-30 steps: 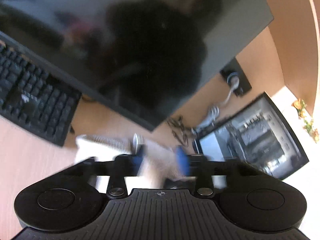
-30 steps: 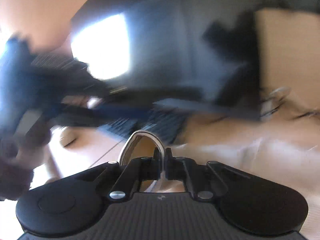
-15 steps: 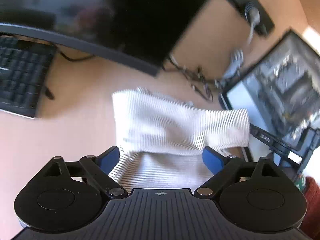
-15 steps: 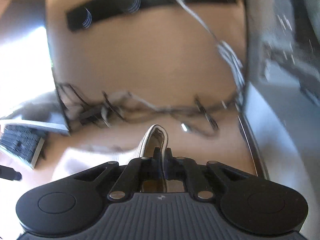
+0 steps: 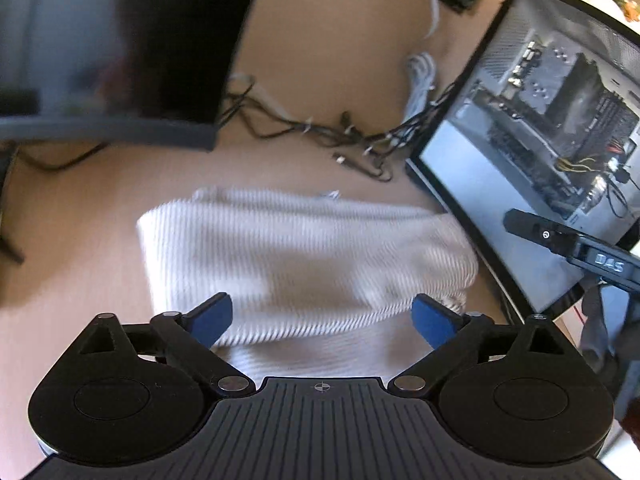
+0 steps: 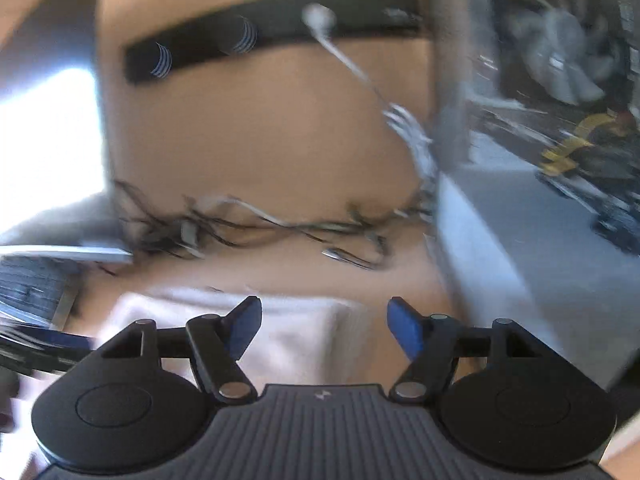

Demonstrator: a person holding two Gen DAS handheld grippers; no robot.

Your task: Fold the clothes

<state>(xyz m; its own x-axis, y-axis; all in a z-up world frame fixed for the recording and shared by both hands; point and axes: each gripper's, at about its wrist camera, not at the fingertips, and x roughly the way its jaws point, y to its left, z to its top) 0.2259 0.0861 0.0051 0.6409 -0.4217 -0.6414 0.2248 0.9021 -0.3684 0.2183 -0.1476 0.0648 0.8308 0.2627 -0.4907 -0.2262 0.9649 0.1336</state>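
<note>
We work over a pale wooden desk [image 5: 76, 248] crowded with computer gear: a dark monitor [image 5: 120, 40] at the upper left, a tangle of black cables [image 5: 320, 136] behind, and at the right a glass-sided PC case [image 5: 540, 128], the one container here, with a circuit board, a large cooler and yellow wiring visible inside it. A black power strip [image 6: 272, 36] sits on the wall beyond, with a white plug and cord running down from it. The folded cream ribbed garment [image 5: 304, 256] lies flat on the desk between the monitor and the case, its right edge just beside the case's base. Our left gripper [image 5: 322, 318] hangs above the garment's near edge, its blue fingers spread wide and opening, pressing on nothing. Our right gripper [image 6: 324, 328] is over the garment's right end [image 6: 296, 328], its jaws opening too, with cloth below the gap but free of the pads.
</note>
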